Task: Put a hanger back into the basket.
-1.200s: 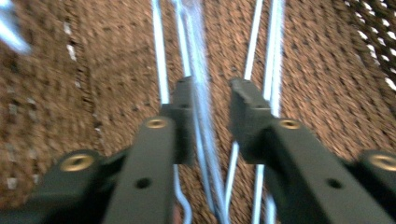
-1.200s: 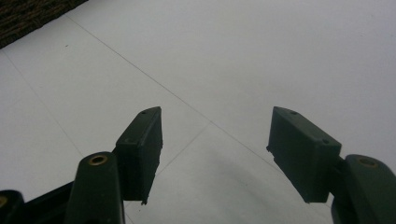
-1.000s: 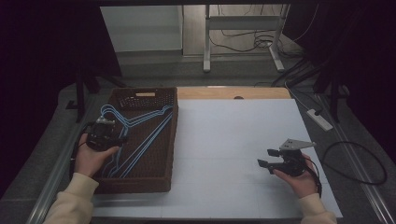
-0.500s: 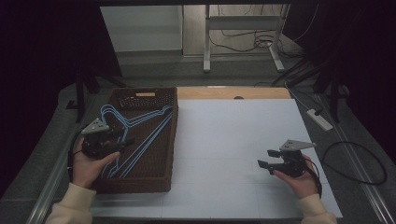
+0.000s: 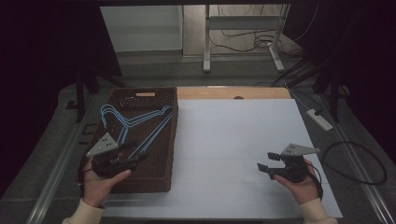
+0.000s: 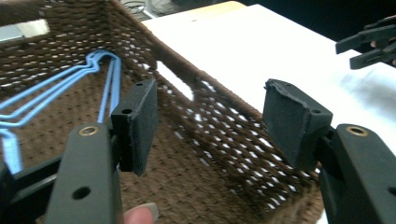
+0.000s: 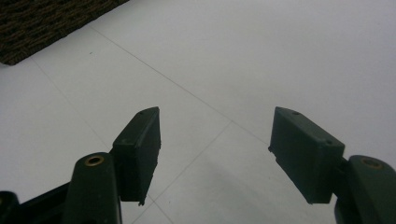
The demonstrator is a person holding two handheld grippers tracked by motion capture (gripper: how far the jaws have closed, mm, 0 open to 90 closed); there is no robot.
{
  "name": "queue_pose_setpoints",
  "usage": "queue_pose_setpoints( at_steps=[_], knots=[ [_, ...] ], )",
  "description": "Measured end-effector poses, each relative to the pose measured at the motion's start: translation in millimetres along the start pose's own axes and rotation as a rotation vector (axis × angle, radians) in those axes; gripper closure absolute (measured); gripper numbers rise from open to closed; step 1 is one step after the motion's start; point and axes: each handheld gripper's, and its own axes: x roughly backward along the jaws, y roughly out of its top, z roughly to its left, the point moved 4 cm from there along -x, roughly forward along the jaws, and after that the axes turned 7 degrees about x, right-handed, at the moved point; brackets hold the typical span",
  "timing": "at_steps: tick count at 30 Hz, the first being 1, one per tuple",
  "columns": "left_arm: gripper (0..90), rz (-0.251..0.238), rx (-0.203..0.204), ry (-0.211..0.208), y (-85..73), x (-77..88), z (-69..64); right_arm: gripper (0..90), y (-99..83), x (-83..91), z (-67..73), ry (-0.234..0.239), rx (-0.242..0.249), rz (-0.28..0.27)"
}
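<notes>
The worktop is covered by a white sheet marked with faint seam lines; a strip of bare wood shows along its far edge. On its left side stands a dark brown woven basket, long side running near to far, overhanging the sheet's left edge. Blue wire hangers lie inside the basket, hooks toward its far left corner.

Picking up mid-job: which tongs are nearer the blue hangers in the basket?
Left. The left tongs hover open over the basket, right beside the blue hangers. The right tongs sit open over the white table, well clear of the basket.
</notes>
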Motion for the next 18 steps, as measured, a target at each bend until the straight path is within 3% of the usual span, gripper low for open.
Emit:
queue_pose_setpoints(
  at_steps=[4, 9, 18],
  knots=[
    [36.9, -0.01, 0.004, -0.019, -4.8, -5.1, -6.4, 33.9, -3.4, 4.6, 1.8, -0.009, -0.011, -0.006],
    [36.5, 0.02, -0.005, -0.03, -17.9, -13.7, -14.9, 33.8, -11.0, 13.3, 7.7, -0.014, -0.02, -0.022],
    [35.7, 0.009, -0.022, -0.021, -26.3, -12.5, -14.7, 33.8, -15.3, 18.0, 5.2, -0.024, -0.035, -0.047]
  ],
)
